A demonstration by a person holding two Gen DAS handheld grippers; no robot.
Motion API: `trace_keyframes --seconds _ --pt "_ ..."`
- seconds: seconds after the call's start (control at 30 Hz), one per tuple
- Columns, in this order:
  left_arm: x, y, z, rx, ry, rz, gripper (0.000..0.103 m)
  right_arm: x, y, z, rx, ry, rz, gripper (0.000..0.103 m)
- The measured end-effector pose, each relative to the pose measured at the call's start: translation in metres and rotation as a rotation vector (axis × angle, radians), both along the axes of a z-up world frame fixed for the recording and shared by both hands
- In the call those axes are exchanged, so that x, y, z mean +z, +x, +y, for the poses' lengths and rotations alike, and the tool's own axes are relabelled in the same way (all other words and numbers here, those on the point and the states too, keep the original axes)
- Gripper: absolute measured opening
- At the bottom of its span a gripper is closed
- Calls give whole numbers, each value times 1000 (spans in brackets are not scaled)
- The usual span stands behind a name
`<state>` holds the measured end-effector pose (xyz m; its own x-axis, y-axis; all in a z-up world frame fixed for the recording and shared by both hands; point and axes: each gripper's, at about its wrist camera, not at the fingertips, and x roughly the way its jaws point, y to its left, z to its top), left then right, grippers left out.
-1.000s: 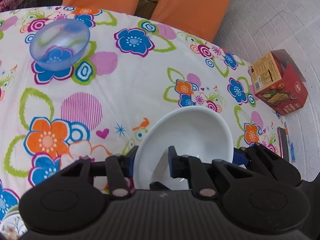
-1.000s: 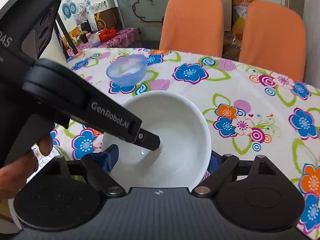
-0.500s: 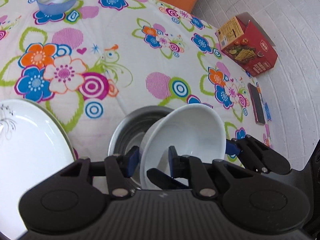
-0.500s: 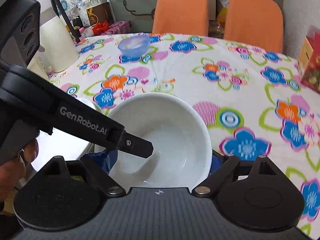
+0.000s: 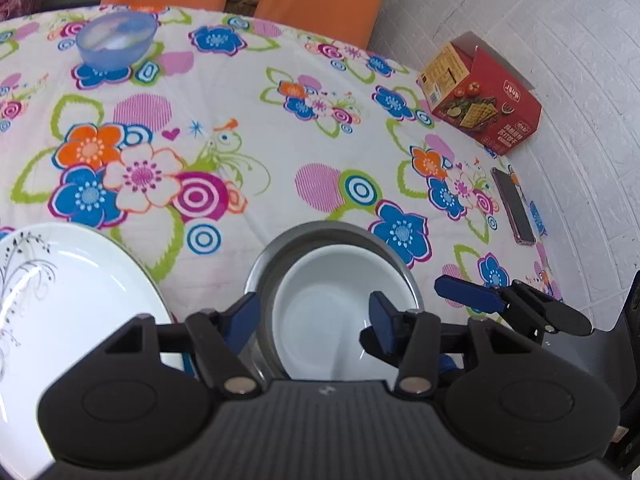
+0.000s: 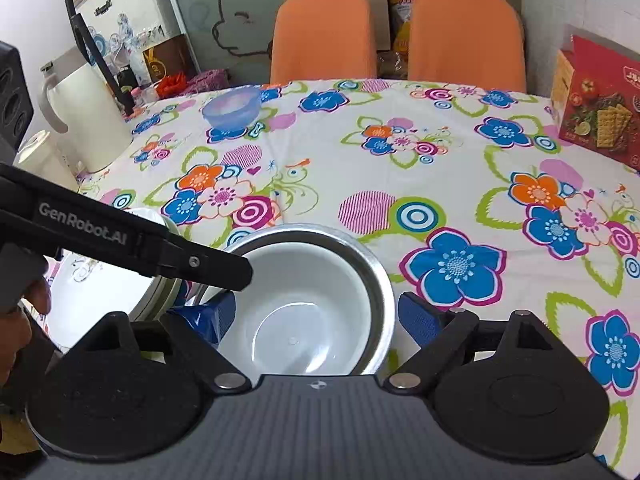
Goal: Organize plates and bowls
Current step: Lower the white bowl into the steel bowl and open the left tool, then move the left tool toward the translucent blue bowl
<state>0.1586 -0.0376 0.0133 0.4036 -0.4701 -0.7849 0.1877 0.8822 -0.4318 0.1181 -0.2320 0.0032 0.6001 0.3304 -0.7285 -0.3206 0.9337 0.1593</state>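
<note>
The white bowl (image 5: 320, 312) sits nested inside the steel bowl (image 5: 304, 240) near the front edge of the table, upright, its rim just below the metal one; from the right wrist view the same white bowl (image 6: 304, 312) fills most of the steel bowl (image 6: 372, 276), with only a ring of metal showing around it. The left gripper (image 5: 316, 316) straddles the left wall of the pair; its jaws stand well apart, one blue pad outside the steel rim and the other inside the white bowl, and I cannot tell whether either pad touches; it has hold of nothing. The right gripper (image 6: 320, 316) hovers over the bowls too, its jaws spread wide to either side of the steel rim, gripping nothing; the left gripper's black arm crosses in from the left in that view, with a hand (image 6: 24, 312) behind it. Just to the left of the nested bowls lies a white plate (image 5: 68, 304) with a fine grey sprig pattern, its edge close beside the steel bowl. Far across the flowered tablecloth (image 5: 280, 160) stands a translucent blue bowl (image 5: 116, 40), well apart from the rest. Off to the right, against the white wall, sits a red cracker box (image 5: 480, 96), and nearer along that edge a dark phone (image 5: 514, 212) lies flat. Two orange chairs (image 6: 320, 36) stand behind the table; a white jug (image 6: 80, 112) stands at its left side.
</note>
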Motion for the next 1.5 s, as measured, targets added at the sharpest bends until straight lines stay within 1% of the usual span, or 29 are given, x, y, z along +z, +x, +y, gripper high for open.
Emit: trace_keyframes --seconds 0.07,0.13,0.27,0.33,0.47,0.6,0.67,0.73,0.77,0.8,0.87,0.9,1.0,1.07,1.17,1.23,1.33,1.5 --pt "5 -4 3 7 15 -40 50 2 -5 -4 -30 18 -38 76" --pt "7 -8 5 5 26 -71 51 1 -7 -7 -47 57 -58 76" --pt "11 -11 10 22 100 -133 51 -4 -2 -5 -58 147 -41 76" --pt "12 -9 16 32 118 -143 52 -4 4 -2 -53 164 -27 77" --pt "14 -2 34 63 127 -150 54 -1 22 5 -62 193 4 77" --pt "14 8 53 101 148 -165 55 5 39 13 -130 232 19 77" --pt "14 15 65 123 157 -170 55 6 47 19 -115 255 1 77" --pt "12 21 76 138 163 -171 56 6 56 26 -75 277 -13 77" --pt "11 26 82 149 166 -170 56 4 63 30 -67 291 -1 77" --pt "9 30 87 158 170 -169 56 0 72 33 -74 298 33 77" --pt "6 38 98 174 182 -166 56 -11 91 40 -68 312 142 77" --pt "3 42 102 181 186 -163 56 -16 99 44 -51 310 171 77" --pt "-4 56 119 194 194 -143 56 -17 116 60 -44 217 160 77" --pt "-5 66 134 211 192 -139 56 -11 127 68 -33 180 135 77" --pt "-3 84 160 270 176 -143 56 2 148 85 5 136 79 77" --pt "-2 98 178 317 161 -144 56 6 163 97 25 109 61 77" --pt "-4 123 199 375 121 -122 56 7 190 121 51 68 36 77" --pt "-8 173 209 419 65 -112 56 7 234 158 100 28 -12 77"
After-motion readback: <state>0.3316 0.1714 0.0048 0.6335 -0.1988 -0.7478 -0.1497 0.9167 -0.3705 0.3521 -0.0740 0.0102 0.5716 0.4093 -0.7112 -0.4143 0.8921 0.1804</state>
